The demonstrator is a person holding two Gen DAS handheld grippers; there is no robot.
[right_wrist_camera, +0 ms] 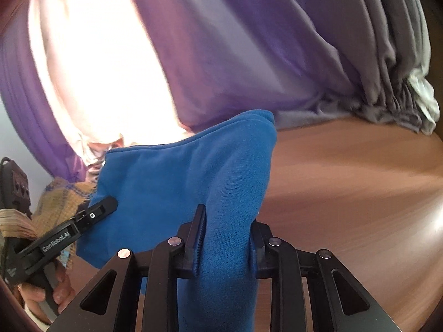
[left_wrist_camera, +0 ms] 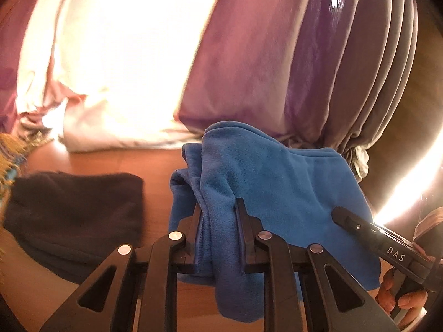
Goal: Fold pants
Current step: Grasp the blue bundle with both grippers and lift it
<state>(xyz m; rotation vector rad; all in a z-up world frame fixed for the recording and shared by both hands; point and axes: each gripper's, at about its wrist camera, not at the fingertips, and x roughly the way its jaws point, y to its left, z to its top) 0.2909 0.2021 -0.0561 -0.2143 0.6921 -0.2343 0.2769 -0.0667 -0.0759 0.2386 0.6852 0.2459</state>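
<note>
The blue fleece pants point(left_wrist_camera: 277, 179) hang bunched and lifted above the wooden table point(left_wrist_camera: 155, 163). My left gripper point(left_wrist_camera: 218, 207) is shut on a thick fold at their left side, with cloth filling the gap between its pads. In the right wrist view my right gripper point(right_wrist_camera: 227, 215) is shut on another fold of the same blue pants point(right_wrist_camera: 180, 179), which drape down between the fingers. Each gripper shows in the other's view: the right gripper point(left_wrist_camera: 339, 215) at the lower right, the left gripper point(right_wrist_camera: 108, 204) at the lower left. Both pinch the cloth edge.
A dark folded garment point(left_wrist_camera: 74, 207) lies on the table to the left. A yellow woven cloth point(right_wrist_camera: 61, 193) sits at the far left edge. Purple curtains point(right_wrist_camera: 221, 55) and grey ones point(left_wrist_camera: 373, 69) hang behind. Bare wooden table point(right_wrist_camera: 346, 193) stretches to the right. A hand point(left_wrist_camera: 393, 296) grips the right tool.
</note>
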